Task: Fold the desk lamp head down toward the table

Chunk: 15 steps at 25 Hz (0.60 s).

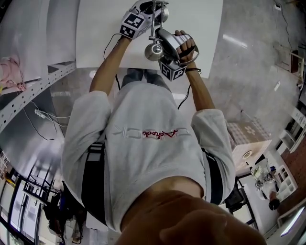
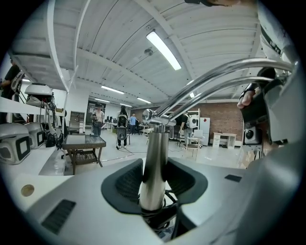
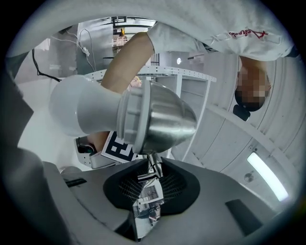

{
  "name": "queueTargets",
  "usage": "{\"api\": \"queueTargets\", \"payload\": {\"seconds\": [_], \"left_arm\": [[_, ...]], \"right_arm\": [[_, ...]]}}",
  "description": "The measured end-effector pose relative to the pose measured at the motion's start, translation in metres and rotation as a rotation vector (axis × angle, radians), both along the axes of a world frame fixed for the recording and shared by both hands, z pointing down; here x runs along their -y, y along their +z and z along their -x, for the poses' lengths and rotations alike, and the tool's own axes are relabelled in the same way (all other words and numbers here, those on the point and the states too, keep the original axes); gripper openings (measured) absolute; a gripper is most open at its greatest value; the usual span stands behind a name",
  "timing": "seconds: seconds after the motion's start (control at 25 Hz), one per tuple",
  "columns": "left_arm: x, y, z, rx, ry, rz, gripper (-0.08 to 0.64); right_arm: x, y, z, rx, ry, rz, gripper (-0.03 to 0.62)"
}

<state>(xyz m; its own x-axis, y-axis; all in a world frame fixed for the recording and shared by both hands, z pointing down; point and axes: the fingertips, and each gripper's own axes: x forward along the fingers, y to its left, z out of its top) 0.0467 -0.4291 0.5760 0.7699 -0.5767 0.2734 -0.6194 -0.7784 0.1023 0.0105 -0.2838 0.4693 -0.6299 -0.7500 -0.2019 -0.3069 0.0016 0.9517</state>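
The desk lamp stands on the white table [image 1: 201, 24] at the top of the head view. Its chrome head [image 1: 154, 50] hangs between my two grippers. My left gripper [image 1: 155, 12] is shut on the lamp's upright chrome post [image 2: 154, 162], which fills the gap between its dark pads [image 2: 125, 184]. The lamp's thin chrome arms [image 2: 215, 81] run up and to the right from the post top. My right gripper [image 1: 161, 39] is shut on the chrome bracket [image 3: 149, 189] just under the lamp head [image 3: 165, 119], whose white shade [image 3: 81, 112] points left.
A grey metal shelf frame [image 1: 28, 91] runs along the left, with cables on the floor beside it. A small patterned table [image 1: 248, 136] stands at the right. Behind the post, far off, are a dark glass table [image 2: 83, 143] and standing people [image 2: 122, 127].
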Motion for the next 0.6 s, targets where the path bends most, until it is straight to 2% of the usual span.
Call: {"api": "queueTargets", "payload": {"seconds": [0.08,0.12,0.16,0.2,0.36,0.44,0.56,0.6], "left_arm": [[0.000,-0.003,-0.001,-0.013,-0.001,-0.009,0.167],[0.000,-0.002,-0.001,-0.005,-0.002,-0.011,0.167],[0.000,-0.001,-0.001,0.006,-0.003,-0.014,0.167],[0.000,0.000,-0.001,0.011,-0.003,-0.020,0.167],[0.000,-0.004,-0.003,-0.002,-0.002,-0.045,0.170],[0.000,-0.005,-0.003,-0.005,-0.007,-0.049,0.170],[0.000,-0.004,-0.002,0.005,-0.012,-0.053,0.172],[0.000,-0.005,-0.001,0.013,-0.013,-0.060,0.173]], "right_arm": [[0.001,0.000,0.000,0.037,0.000,0.059,0.075],[0.003,0.002,-0.001,0.064,0.004,0.115,0.095],[0.006,0.005,-0.003,0.091,0.014,0.178,0.203],[0.010,0.008,-0.006,0.111,0.027,0.228,0.275],[0.012,0.014,-0.019,0.117,0.058,0.266,0.279],[0.012,0.015,-0.028,0.135,0.080,0.279,0.224],[0.011,0.023,-0.041,0.170,0.128,0.315,0.053],[0.011,0.026,-0.043,0.180,0.139,0.338,0.018]]}}
